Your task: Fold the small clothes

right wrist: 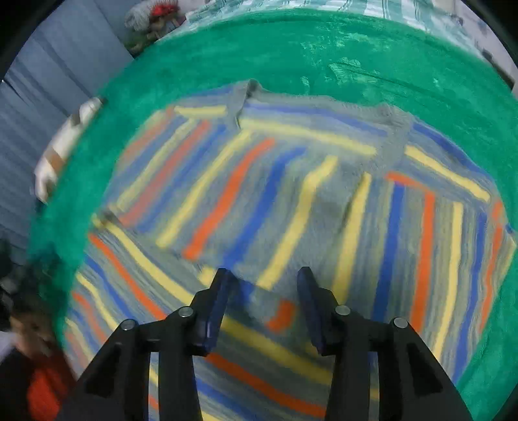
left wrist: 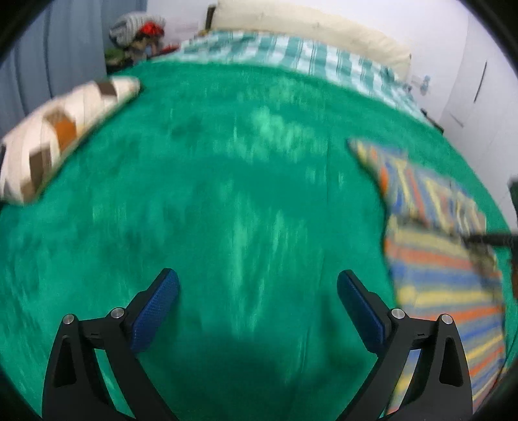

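Note:
A small knitted garment (right wrist: 291, 181) with grey, yellow, orange and blue stripes lies spread on a green fleece blanket (right wrist: 388, 58). One part of it is folded over the body, so the stripes run in different directions. My right gripper (right wrist: 264, 271) hangs just above its middle, pointing steeply down. Its jaws stand partly apart and no cloth shows between the blue pads (right wrist: 213, 311). In the left wrist view the garment (left wrist: 437, 259) lies at the right. My left gripper (left wrist: 257, 273) is wide open over bare blanket (left wrist: 226, 178), holding nothing. Both views are motion-blurred.
A cream and brown patterned cushion (left wrist: 64, 129) lies at the blanket's left edge. A teal checked sheet (left wrist: 291, 55) and a long cream pillow (left wrist: 307, 29) lie at the bed's far end. Soft toys (left wrist: 139, 35) are piled in the far left corner. White cupboard doors (left wrist: 479, 97) stand on the right.

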`<state>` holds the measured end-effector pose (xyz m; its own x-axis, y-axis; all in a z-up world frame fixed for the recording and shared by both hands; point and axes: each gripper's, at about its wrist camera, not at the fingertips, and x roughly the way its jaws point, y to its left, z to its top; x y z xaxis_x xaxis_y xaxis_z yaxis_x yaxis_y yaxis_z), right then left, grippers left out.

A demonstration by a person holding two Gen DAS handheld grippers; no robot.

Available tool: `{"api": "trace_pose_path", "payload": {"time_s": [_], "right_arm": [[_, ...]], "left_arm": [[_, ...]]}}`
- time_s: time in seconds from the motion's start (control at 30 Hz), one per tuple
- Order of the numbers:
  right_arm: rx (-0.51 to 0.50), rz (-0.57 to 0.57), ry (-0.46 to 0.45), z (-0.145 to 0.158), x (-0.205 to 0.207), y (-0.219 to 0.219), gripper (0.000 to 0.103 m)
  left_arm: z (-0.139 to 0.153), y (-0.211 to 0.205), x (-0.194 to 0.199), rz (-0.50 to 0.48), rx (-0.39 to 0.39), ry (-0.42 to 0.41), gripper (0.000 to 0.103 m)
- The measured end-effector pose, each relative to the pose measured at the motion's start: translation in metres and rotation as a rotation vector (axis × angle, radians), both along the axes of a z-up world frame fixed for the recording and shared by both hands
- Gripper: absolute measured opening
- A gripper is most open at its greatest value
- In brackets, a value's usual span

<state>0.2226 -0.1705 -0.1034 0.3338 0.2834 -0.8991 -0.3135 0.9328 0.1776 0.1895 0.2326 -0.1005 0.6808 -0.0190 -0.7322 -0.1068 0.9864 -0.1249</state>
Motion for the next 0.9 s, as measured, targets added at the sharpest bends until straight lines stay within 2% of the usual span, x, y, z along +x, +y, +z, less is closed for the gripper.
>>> {"api": "trace_pose_path", "payload": {"time_s": [0.07, 0.1, 0.13, 0.17, 0.2, 0.23, 0.27, 0.3, 0.37, 0.43, 0.53, 0.7, 0.9], "right_arm": [[0.032, -0.046, -0.051, 0.019, -0.027, -0.003, 0.051], [0.061, -0.078, -0.09, 0.032, -0.045, -0.005, 0.069], [0.081, -0.102, -0.124, 0.042, -0.061, -0.004, 0.085], [0.098, -0.123, -0.156, 0.051, -0.079, -0.003, 0.089], [0.112, -0.139, -0.185, 0.059, -0.099, 0.0, 0.09], [0.118, -0.143, -0.202, 0.066, -0.115, 0.008, 0.09], [0.12, -0.146, -0.217, 0.068, -0.134, 0.015, 0.09], [0.116, -0.152, -0.23, 0.068, -0.151, 0.026, 0.09], [0.109, -0.165, -0.245, 0.063, -0.184, 0.044, 0.09], [0.118, -0.185, -0.214, 0.054, -0.208, 0.052, 0.09], [0.137, -0.173, -0.141, 0.04, -0.219, 0.069, 0.09], [0.119, -0.155, -0.148, 0.044, -0.215, 0.089, 0.09], [0.103, -0.112, -0.055, 0.023, -0.214, 0.118, 0.09]], "left_arm": [[0.007, 0.003, 0.02, -0.001, 0.013, -0.036, 0.103], [0.004, 0.003, 0.033, -0.006, 0.028, -0.031, 0.103], [-0.008, 0.003, 0.053, -0.023, 0.057, 0.012, 0.103], [-0.019, 0.002, 0.064, -0.038, 0.077, 0.057, 0.103], [-0.044, 0.003, 0.08, -0.062, 0.104, 0.155, 0.103], [-0.053, 0.005, 0.083, -0.079, 0.1, 0.16, 0.103], [-0.05, 0.007, 0.076, -0.08, 0.094, 0.099, 0.103], [-0.047, 0.008, 0.071, -0.073, 0.09, 0.077, 0.103], [-0.046, 0.009, 0.065, -0.08, 0.094, 0.077, 0.103], [-0.047, 0.012, 0.065, -0.081, 0.072, 0.075, 0.103], [-0.046, 0.012, 0.067, -0.078, 0.081, 0.079, 0.103], [-0.048, 0.009, 0.069, -0.079, 0.084, 0.081, 0.103], [-0.048, 0.01, 0.069, -0.079, 0.084, 0.081, 0.103]]}}
